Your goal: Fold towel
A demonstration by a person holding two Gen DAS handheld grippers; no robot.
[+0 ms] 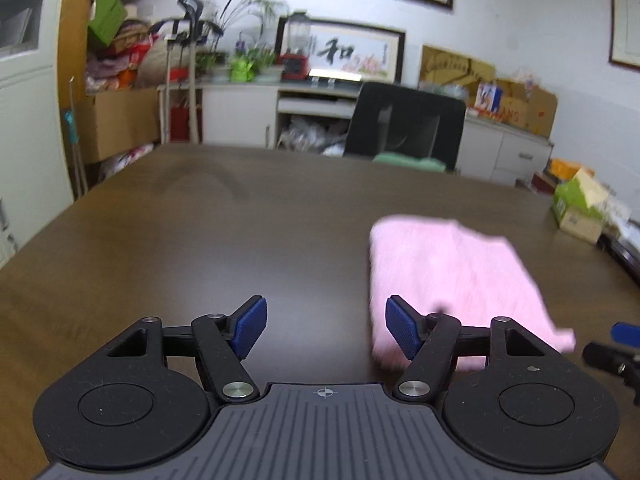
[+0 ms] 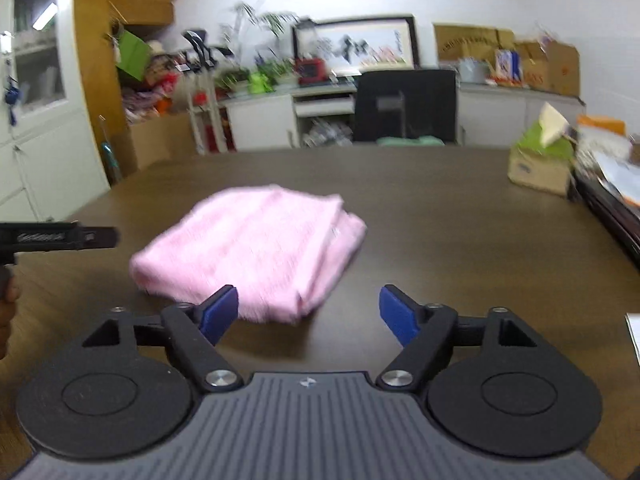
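Note:
A pink towel (image 2: 256, 248) lies folded in a thick stack on the dark wooden table (image 2: 460, 220). In the left wrist view the towel (image 1: 452, 272) sits to the right of my left gripper (image 1: 326, 330), which is open and empty above bare table. My right gripper (image 2: 308, 312) is open and empty, just in front of the towel's near edge. The right gripper's blue tip (image 1: 624, 334) shows at the right edge of the left wrist view. The left gripper's black body (image 2: 60, 236) shows at the left edge of the right wrist view.
A green tissue box on a carton (image 2: 540, 164) stands at the table's right side, with papers (image 2: 616, 168) beyond it. A black chair (image 2: 404, 106) stands behind the far edge. Cabinets and boxes line the back wall.

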